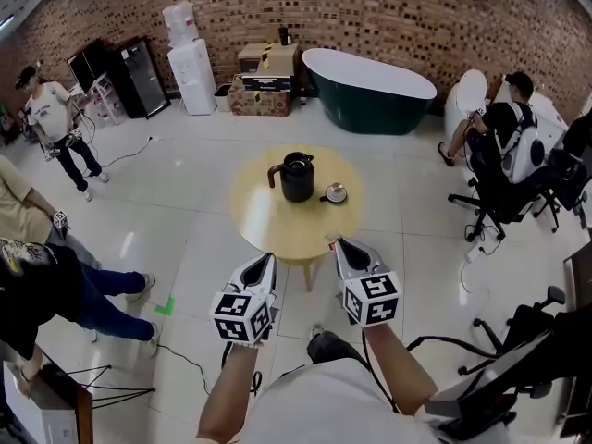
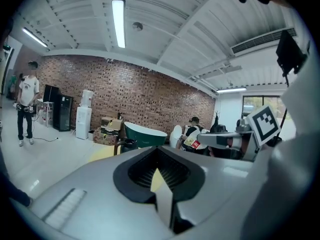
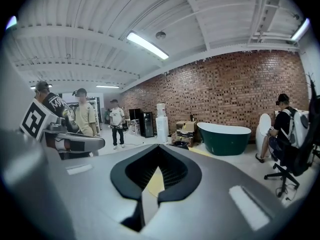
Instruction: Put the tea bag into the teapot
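The teapot (image 1: pixel 297 177) stands in the middle of the table (image 1: pixel 254 218), a small dish (image 1: pixel 335 193) at its 3 o'clock. The left gripper (image 1: pixel 269 258) and right gripper (image 1: pixel 339 242), both closed and empty, hover at the table's 6 o'clock.

- Honestly, nothing here you can actually read.
- Marker cubes (image 1: pixel 243 314) on your left gripper (image 1: pixel 269 258) and right gripper (image 1: pixel 339 242): just black-and-white square patterns, no letters.
- Cardboard boxes (image 1: pixel 261 95) far off by the brick wall (image 1: pixel 416 17): print's too small to make out.

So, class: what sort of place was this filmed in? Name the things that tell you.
Probably a studio or workshop with mock room sets, not a home: a bare brick wall, a freestanding bathtub on open floor, and office chairs nearby.
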A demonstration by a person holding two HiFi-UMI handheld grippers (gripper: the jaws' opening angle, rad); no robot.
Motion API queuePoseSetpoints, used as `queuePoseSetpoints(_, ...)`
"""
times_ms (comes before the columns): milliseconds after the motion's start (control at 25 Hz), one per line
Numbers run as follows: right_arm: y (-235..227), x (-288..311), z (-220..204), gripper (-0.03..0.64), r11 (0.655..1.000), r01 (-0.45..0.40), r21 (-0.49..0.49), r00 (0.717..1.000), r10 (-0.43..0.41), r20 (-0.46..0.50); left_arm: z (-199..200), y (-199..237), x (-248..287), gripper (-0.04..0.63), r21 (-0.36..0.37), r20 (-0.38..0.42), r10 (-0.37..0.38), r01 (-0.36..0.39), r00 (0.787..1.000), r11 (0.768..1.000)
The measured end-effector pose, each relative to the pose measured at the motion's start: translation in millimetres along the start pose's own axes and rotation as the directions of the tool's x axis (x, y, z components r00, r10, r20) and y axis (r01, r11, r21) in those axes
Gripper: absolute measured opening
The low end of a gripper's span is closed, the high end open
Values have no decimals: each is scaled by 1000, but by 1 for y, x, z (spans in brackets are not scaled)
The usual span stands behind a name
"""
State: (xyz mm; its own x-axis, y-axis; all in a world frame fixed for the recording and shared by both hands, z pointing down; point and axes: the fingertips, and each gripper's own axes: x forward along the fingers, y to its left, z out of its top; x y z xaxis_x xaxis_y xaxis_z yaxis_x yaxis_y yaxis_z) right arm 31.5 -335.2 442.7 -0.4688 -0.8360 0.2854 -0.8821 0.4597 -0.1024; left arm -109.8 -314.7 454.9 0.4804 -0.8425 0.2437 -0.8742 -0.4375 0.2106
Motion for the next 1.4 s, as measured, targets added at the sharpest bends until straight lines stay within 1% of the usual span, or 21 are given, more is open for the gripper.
queuePoseSetpoints(160, -14, 26, 33, 0, 999, -18, -46, 1000, 18, 8, 22, 10, 17, 12, -18, 17, 22, -22, 1000, 1000)
queuePoseSetpoints(280, -26, 39, 45, 0, 999, -20, -51, 1000, 20, 9, 28, 13, 32, 12, -24, 11, 25, -25, 1000, 999)
queuePoseSetpoints(440, -31, 58, 59, 0, 997, -32, -64, 999, 33, 14, 33, 23, 51, 12, -34, -1, 25, -25, 1000, 999)
queuePoseSetpoints(720, -47, 90, 76, 0, 995, -52, -82, 998, 55, 27, 38, 33, 90, 12, -28, -12, 24, -24, 1000, 999)
queuePoseSetpoints(920, -58, 116, 82, 0, 993, -62, -100, 998, 64, 21, 39, 42, 115, 12, -38, -15, 22, -23, 1000, 999)
queuePoseSetpoints(1120, -85, 150, 80, 0, 993, -54, -104, 999, 54, 5, 31, 47, 146, 12, -51, -29, 20, -21, 999, 998)
queuePoseSetpoints(1400, -105, 221, 58, 2, 989, -94, -115, 993, 85, -76, 8, 56, 173, 12, -82, -63, 25, -30, 998, 996)
